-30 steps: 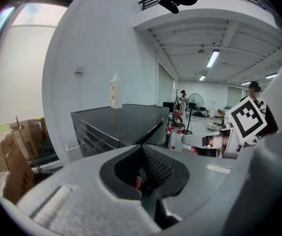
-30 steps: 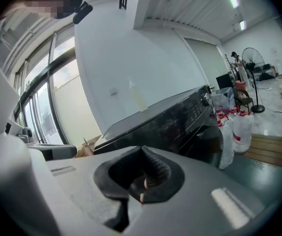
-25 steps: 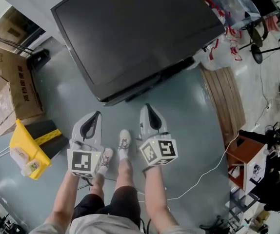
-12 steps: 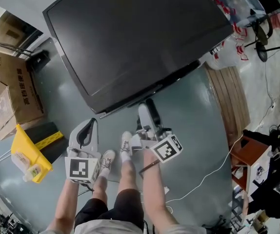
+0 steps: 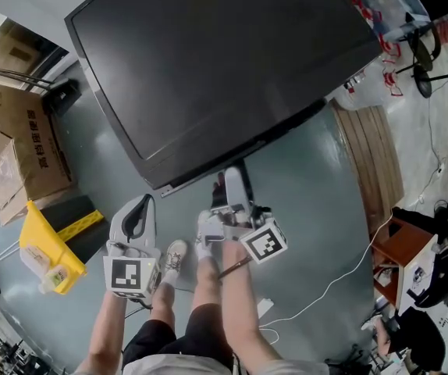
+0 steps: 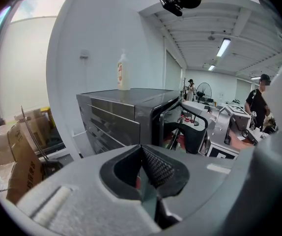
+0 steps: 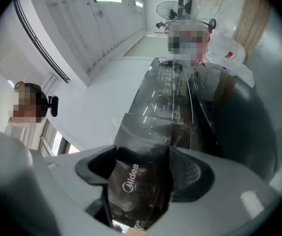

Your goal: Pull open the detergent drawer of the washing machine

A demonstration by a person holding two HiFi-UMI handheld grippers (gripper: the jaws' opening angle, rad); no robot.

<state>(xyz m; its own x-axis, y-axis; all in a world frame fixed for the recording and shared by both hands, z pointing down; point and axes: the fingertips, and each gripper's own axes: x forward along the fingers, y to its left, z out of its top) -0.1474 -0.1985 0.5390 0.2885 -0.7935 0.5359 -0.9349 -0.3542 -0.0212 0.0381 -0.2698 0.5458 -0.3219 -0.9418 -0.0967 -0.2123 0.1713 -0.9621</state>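
Grey floor (image 5: 310, 194) spreads out under me, and the washing machine (image 5: 208, 69) fills the upper part of my downward look, its dark top cut off at the far edge. My right gripper (image 5: 236, 176) reaches up to the machine's front edge, rolled onto its side, and its jaws are opening. Its own camera shows a glossy dark panel with a brand mark, which I take for the front of the detergent drawer (image 7: 133, 183). The panel stands between the pads (image 7: 192, 173), which do not clearly press on it. From above, that drawer is hidden beneath the overhang of the machine's top, and reflections muddle its outline, so I cannot tell how far it stands out of the machine. My left gripper (image 6: 142, 173) hangs short of the machine's front, off to the left, jaws clenched together on nothing. A pale bottle (image 6: 123, 72) stands upright on the machine's top. Left of the machine lie cardboard boxes (image 5: 17, 123) and a yellow container (image 5: 43, 248), and right of it are wooden slats (image 5: 372, 155).
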